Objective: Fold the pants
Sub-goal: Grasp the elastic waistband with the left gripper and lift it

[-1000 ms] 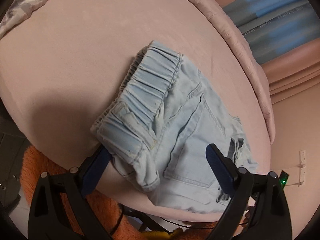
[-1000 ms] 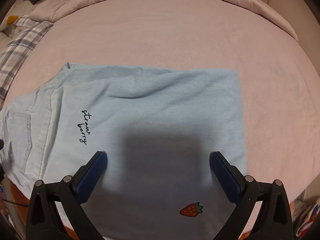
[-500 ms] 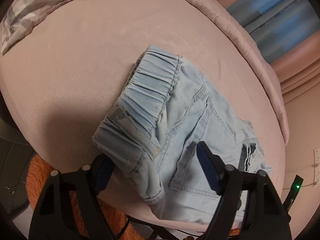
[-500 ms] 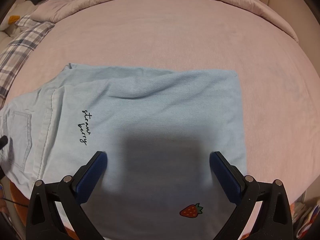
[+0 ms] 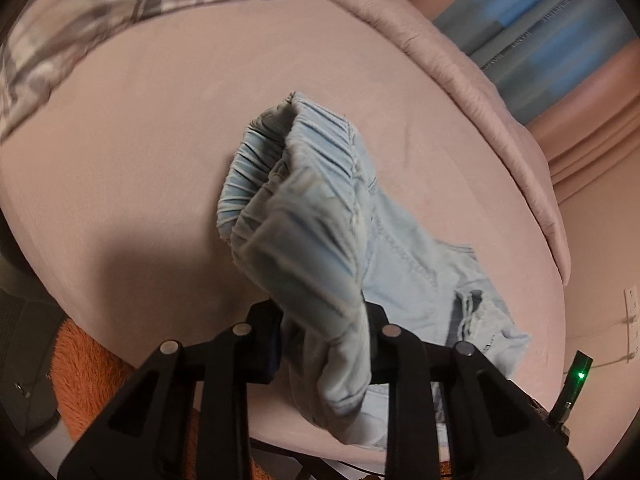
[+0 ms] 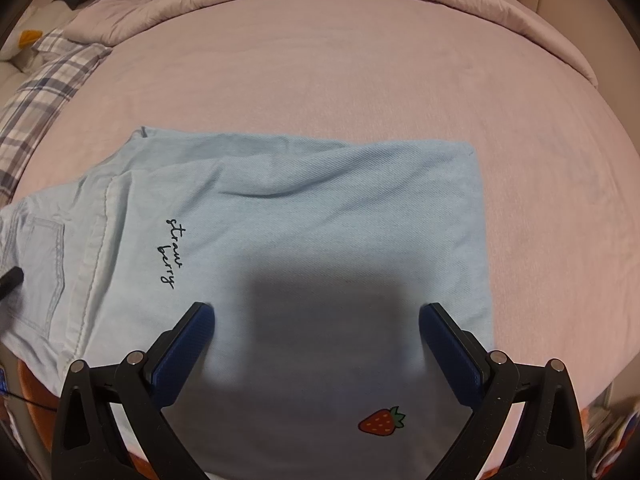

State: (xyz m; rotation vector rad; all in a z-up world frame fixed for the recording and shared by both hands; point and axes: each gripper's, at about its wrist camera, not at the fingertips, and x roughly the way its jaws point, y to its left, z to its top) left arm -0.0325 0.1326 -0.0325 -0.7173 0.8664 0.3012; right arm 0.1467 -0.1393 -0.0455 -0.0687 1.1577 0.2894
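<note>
**Fold Pants: Waistband Gripped on the Left, Leg End Free on the Right**

**Left wrist view.** Your left gripper (image 5: 324, 344) is clenched on the near corner of the waistband (image 5: 296, 184) of the light blue pants (image 5: 404, 264). The gathered elastic band rises out of the jaws, lifted off the pink bed (image 5: 140, 152), and runs away from you; its far corner looks to be resting on the bed surface, though the blur prevents certainty. The seat and pocket area drapes down to the right of the gripper, at the bed's near edge. An orange rug (image 5: 88, 364) shows below that edge, and a plaid pillow (image 5: 72, 28) lies at the upper left.

**Right wrist view.** Your right gripper (image 6: 316, 332) is released, fingers spread wide, directly above the leg section of the pants (image 6: 312, 216). You cannot confirm from this view whether the fingertips touch the fabric. The legs lie flat, one stacked on the other. The hem edge (image 6: 480, 232) lies just to the right of the gripper. A strawberry print (image 6: 380, 422) sits between the fingers near the bottom; the script lettering (image 6: 172, 252) lies to the left.

**Governing relation.** The long axis of the pants runs left to right across the bed, waistband at your left, hem at your right. The left gripper alone holds cloth. Judged from this layout, the next fold requires carrying the waistband rightward along that axis toward the hem, with the right gripper positioned to pin or take the leg end.
</note>
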